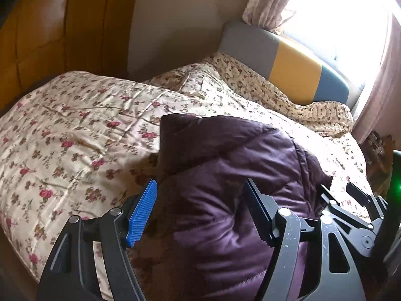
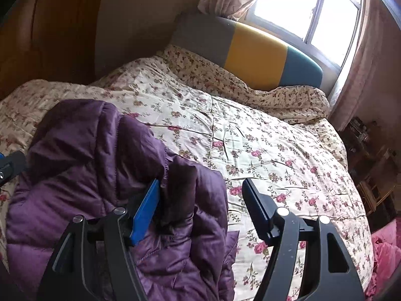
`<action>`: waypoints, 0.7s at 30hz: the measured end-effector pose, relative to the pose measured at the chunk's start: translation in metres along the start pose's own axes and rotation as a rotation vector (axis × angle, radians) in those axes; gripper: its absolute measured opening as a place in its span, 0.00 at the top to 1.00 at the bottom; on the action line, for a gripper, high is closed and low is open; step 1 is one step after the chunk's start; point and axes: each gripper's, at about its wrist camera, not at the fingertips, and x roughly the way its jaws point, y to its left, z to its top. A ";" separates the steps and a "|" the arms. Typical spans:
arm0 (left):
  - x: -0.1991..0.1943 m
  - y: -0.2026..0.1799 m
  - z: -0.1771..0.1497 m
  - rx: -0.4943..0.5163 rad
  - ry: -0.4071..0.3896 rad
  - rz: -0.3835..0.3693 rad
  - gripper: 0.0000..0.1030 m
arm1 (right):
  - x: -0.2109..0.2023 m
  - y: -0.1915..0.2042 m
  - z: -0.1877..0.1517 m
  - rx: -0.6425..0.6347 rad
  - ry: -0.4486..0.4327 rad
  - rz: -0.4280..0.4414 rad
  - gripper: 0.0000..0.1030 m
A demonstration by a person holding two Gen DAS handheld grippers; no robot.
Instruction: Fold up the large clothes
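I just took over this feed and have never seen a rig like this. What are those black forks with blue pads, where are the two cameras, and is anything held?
Each picture comes from a camera on a hand-held gripper, looking along its two fingers. The left gripper stands open over a purple puffer jacket lying on a floral quilt. The right gripper is open too, at the jacket's right edge, and also shows at the right of the left view. Neither grips anything. Behind them are a grey, yellow and blue headboard and a window.
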 end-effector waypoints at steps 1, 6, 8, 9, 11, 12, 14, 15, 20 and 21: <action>0.002 -0.002 0.000 0.005 0.002 0.001 0.31 | 0.005 0.001 0.000 -0.004 0.013 -0.007 0.35; 0.028 -0.012 -0.006 0.041 0.057 0.001 0.31 | 0.023 0.004 -0.012 -0.036 0.053 -0.039 0.36; 0.037 -0.013 -0.012 0.067 0.063 -0.001 0.31 | 0.030 0.005 -0.017 -0.039 0.067 -0.040 0.36; 0.040 -0.013 -0.014 0.082 0.068 -0.006 0.31 | 0.034 0.005 -0.021 -0.040 0.075 -0.040 0.36; 0.045 -0.015 -0.019 0.122 0.067 -0.001 0.30 | 0.040 0.006 -0.025 -0.042 0.083 -0.033 0.36; 0.048 -0.015 -0.021 0.132 0.070 -0.002 0.30 | 0.044 0.007 -0.028 -0.043 0.085 -0.032 0.36; 0.054 -0.012 -0.024 0.125 0.077 -0.013 0.30 | 0.049 0.011 -0.034 -0.057 0.076 -0.038 0.36; 0.057 -0.012 -0.026 0.125 0.076 -0.010 0.29 | 0.052 0.013 -0.037 -0.061 0.071 -0.038 0.36; 0.061 -0.013 -0.029 0.126 0.075 0.002 0.29 | 0.056 0.008 -0.040 -0.035 0.060 -0.011 0.36; 0.056 -0.012 -0.028 0.121 0.070 0.003 0.29 | 0.053 0.005 -0.040 -0.026 0.053 -0.002 0.34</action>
